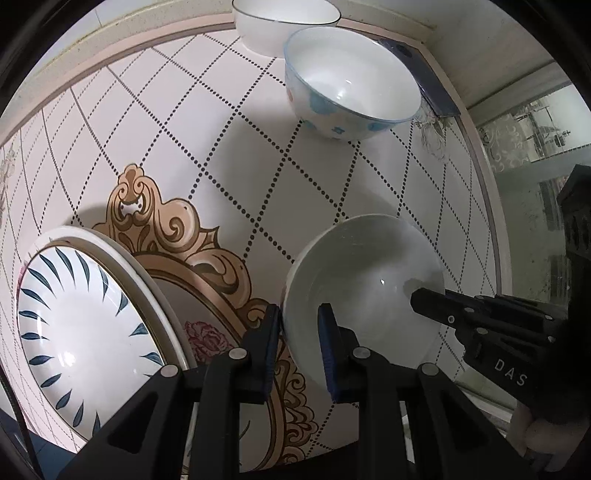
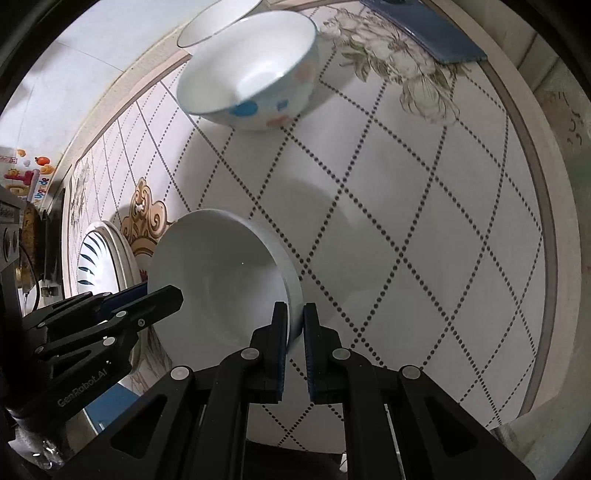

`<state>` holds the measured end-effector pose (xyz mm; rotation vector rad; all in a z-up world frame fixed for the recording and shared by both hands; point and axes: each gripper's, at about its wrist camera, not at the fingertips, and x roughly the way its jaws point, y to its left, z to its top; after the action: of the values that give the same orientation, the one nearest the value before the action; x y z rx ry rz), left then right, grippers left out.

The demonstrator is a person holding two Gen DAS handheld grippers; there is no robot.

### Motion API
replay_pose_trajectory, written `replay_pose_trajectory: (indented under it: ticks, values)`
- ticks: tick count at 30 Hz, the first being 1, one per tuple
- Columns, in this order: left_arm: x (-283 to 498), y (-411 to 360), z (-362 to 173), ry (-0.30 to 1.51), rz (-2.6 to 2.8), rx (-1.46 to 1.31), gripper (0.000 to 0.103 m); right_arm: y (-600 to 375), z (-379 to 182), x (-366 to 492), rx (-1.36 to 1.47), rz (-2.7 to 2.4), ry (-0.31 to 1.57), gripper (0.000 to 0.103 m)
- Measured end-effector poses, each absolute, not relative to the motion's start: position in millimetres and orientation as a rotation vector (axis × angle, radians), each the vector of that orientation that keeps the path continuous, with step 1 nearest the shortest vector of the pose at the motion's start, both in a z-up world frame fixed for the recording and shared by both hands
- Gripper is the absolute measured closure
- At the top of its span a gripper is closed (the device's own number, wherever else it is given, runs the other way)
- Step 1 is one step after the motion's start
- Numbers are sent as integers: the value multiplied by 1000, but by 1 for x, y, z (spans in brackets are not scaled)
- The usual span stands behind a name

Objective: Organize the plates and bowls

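A plain white bowl (image 1: 364,280) is tilted above the table, held from both sides. My left gripper (image 1: 300,325) has one finger inside and one outside its near rim, with a visible gap around the rim. My right gripper (image 2: 295,325) is shut on the bowl's opposite rim (image 2: 291,295). A bowl with blue and pink dots (image 1: 347,85) stands at the far side, with a blue-rimmed white bowl (image 1: 280,22) behind it. A plate with dark blue leaf marks (image 1: 81,328) rests on a larger white plate (image 1: 147,280) at the left.
The round table (image 2: 424,229) has a pale cloth with a dotted diamond pattern and a gold ornament. A blue flat object (image 2: 436,33) lies at the far right edge. Cluttered shelves stand beyond the table on the left (image 2: 26,206).
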<state>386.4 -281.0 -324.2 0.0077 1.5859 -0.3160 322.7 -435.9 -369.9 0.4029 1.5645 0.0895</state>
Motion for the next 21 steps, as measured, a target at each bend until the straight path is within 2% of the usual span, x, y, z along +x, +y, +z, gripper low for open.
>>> replay_pose_trajectory:
  ticks: [12, 18, 19, 21]
  values:
    - [385, -284, -326, 1593, -309, 17, 84, -436, -371, 328, 433, 92, 1578, 93]
    - [397, -270, -280, 1516, -311, -43, 83, -446, -351, 329, 460, 102, 1567, 92]
    - [403, -267, -271, 1499, -313, -68, 82, -450, -341, 331, 477, 108, 1549, 92]
    - [419, -263, -257, 1462, -317, -100, 71, -460, -322, 337, 503, 111, 1512, 92]
